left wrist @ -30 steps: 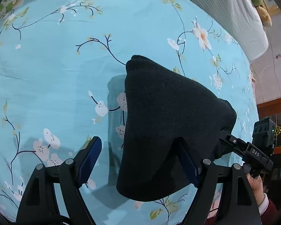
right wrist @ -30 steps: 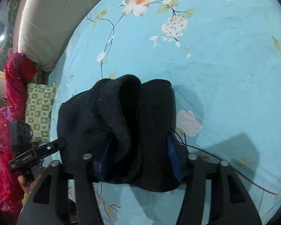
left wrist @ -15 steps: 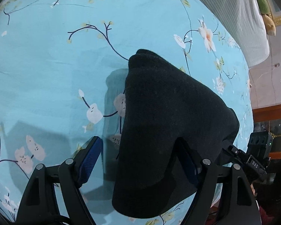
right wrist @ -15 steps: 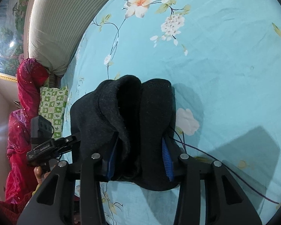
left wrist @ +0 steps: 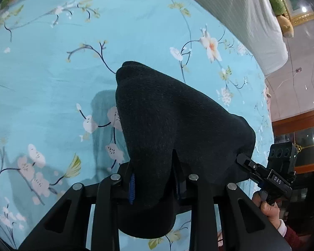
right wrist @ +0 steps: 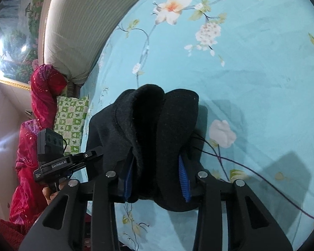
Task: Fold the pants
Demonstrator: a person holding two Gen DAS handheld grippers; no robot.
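Note:
The black knitted pants (left wrist: 169,125) hang bunched between both grippers, lifted above the light blue flowered bed sheet (left wrist: 52,83). My left gripper (left wrist: 155,186) is shut on one end of the pants, blue pads pressed into the cloth. My right gripper (right wrist: 157,179) is shut on the other end of the pants (right wrist: 152,129), a thick fold between its blue pads. Each gripper shows in the other's view: the right one (left wrist: 270,177) at the right edge, the left one (right wrist: 58,161) at the left.
A striped grey-white pillow (left wrist: 240,16) lies at the head of the bed, also in the right wrist view (right wrist: 77,27). A green checked cushion (right wrist: 71,123) and red cloth (right wrist: 39,104) sit off the bed's side. A wooden cabinet (left wrist: 299,129) stands beyond the bed.
My left gripper has shut on the pants; it was open a second ago. My right gripper's jaws have narrowed on their fold. The pants stay lifted above the sheet.

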